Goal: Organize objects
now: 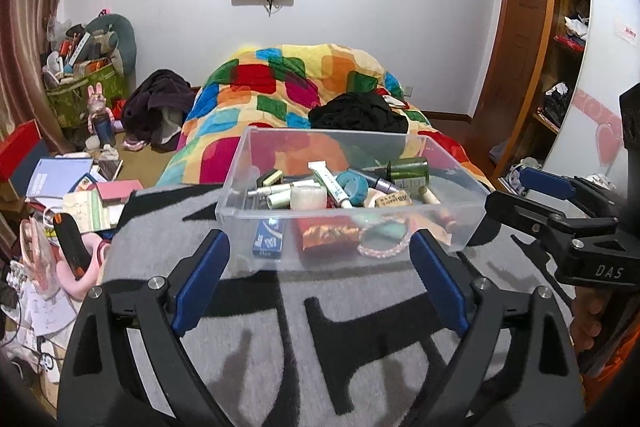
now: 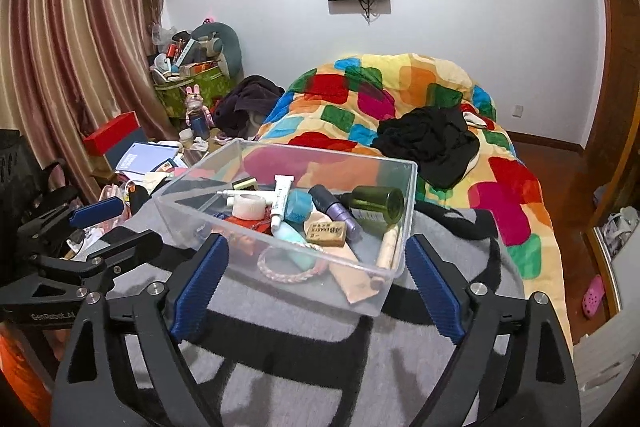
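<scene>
A clear plastic bin [image 1: 236,183] [image 2: 404,195] sits on a grey and black blanket [image 1: 280,307] [image 2: 280,339] on the bed. It holds several small items: a green glass bottle [image 1: 408,171] [image 2: 378,201], white tubes [image 2: 282,199], a teal roll [image 2: 298,207], an eraser [image 2: 325,231], a braided bracelet [image 2: 288,273]. My left gripper [image 1: 320,267] is open and empty just before the bin. My right gripper [image 2: 316,267] is open and empty at the bin's near corner. Each gripper shows in the other's view: the right [image 1: 560,211], the left [image 2: 88,227].
A colourful quilt [image 1: 280,83] [image 2: 400,95] with black clothes [image 1: 360,115] [image 2: 432,143] lies behind the bin. Books, boxes and clutter [image 1: 80,187] [image 2: 152,155] crowd the floor at the left. A wardrobe [image 1: 560,67] stands at the right.
</scene>
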The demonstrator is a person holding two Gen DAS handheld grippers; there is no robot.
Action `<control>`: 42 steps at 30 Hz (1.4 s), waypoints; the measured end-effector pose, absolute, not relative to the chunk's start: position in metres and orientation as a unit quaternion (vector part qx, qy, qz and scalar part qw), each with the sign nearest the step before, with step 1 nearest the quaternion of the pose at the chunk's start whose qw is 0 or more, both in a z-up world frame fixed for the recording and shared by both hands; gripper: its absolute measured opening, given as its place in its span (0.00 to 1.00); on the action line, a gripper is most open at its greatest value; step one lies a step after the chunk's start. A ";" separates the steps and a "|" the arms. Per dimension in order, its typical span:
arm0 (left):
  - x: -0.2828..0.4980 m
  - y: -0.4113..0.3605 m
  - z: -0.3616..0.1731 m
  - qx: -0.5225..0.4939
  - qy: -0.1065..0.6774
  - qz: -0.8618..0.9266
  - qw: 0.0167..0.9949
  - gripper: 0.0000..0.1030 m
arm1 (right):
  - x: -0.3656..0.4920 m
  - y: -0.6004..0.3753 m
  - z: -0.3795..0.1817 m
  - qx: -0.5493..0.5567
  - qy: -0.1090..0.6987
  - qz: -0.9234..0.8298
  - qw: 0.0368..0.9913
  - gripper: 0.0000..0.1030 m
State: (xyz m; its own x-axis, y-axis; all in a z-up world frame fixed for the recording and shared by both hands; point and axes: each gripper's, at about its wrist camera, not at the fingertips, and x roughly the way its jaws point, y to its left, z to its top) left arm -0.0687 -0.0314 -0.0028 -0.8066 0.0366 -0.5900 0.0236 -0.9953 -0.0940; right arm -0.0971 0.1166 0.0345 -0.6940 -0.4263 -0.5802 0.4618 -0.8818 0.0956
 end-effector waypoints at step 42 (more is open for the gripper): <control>-0.065 -0.027 -0.008 -0.317 -0.053 0.947 0.003 0.93 | -0.094 0.116 0.025 0.323 0.011 -0.915 0.243 0.88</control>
State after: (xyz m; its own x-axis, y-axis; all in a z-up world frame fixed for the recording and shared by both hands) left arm -0.0652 -0.0272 -0.0076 -0.7985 0.0398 -0.6007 0.0273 -0.9944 -0.1021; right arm -0.0939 0.1161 0.0252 -0.6734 -0.4369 -0.5963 0.4508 -0.8820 0.1371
